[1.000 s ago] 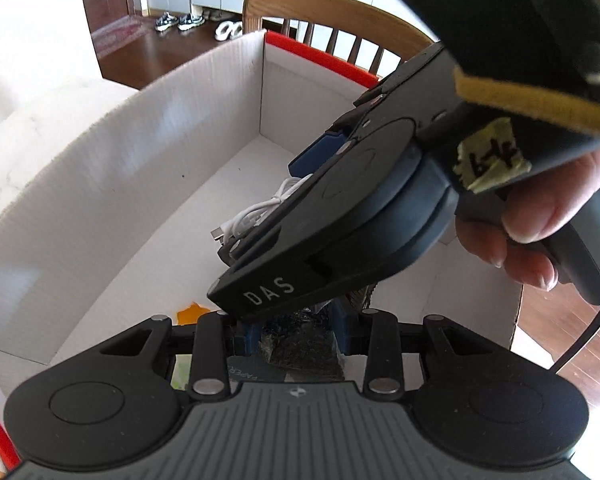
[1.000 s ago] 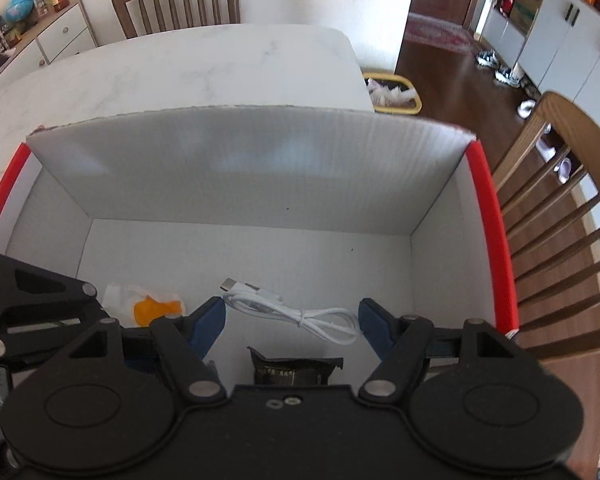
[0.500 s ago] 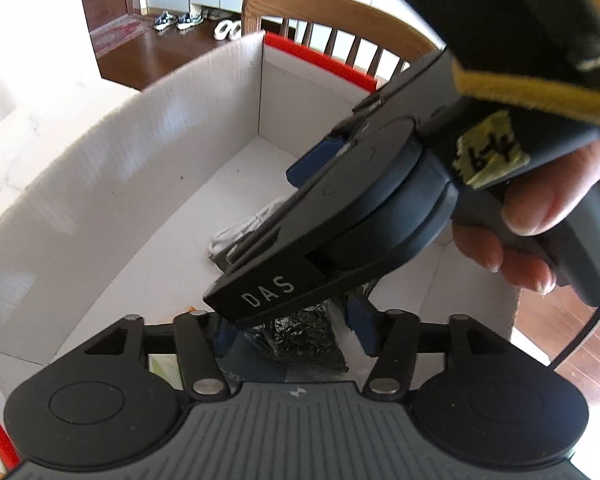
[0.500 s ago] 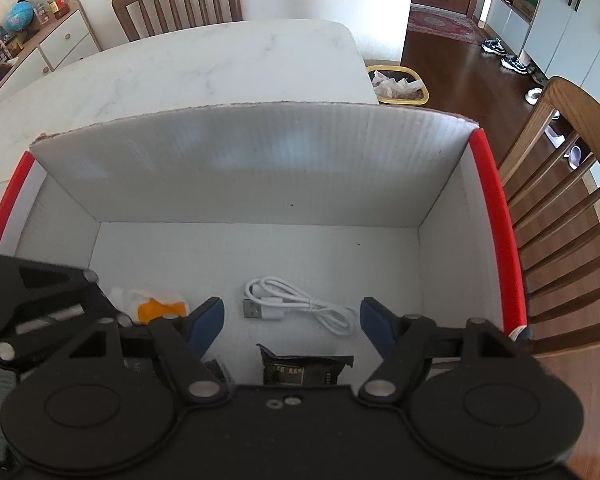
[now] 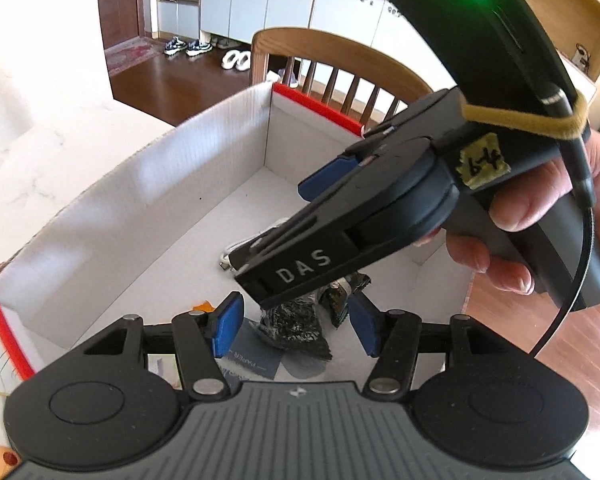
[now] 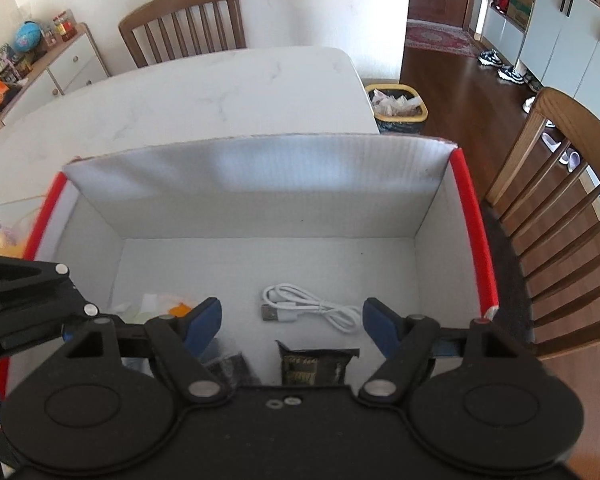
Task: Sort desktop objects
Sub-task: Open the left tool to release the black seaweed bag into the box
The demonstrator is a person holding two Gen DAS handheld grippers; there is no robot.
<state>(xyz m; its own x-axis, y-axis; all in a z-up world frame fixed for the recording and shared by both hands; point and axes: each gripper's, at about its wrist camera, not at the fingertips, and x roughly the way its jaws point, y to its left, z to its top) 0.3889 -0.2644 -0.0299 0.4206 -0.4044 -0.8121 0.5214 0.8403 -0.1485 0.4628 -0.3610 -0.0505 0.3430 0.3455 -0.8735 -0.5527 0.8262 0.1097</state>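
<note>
Both grippers are hovering over a white cardboard box (image 6: 240,192). The left gripper (image 5: 296,328) and right gripper (image 6: 292,320) are gaping wide, gripping nothing, above a USB cable (image 6: 312,308) and dark wrappers (image 6: 314,364).

Box (image 6: 240,184): white corrugated cardboard, open top, red-edged side walls, standing on white marble worktop (image 6: 204,96). Contents, all on box floor:
- Cable (image 6: 312,308): white USB, loosely coiled, flat, near middle of floor.
- Packet (image 6: 314,368): dark foil, torn top, just beside cable on near side.
- Second packet (image 5: 296,326): dark, crumpled, glittery, touching first packet.
- Wrapper (image 6: 168,305): clear with orange patch, toward left wall.
- Card (image 5: 252,356): blue, printed "PAPER", partly under crumpled packet.
</note>
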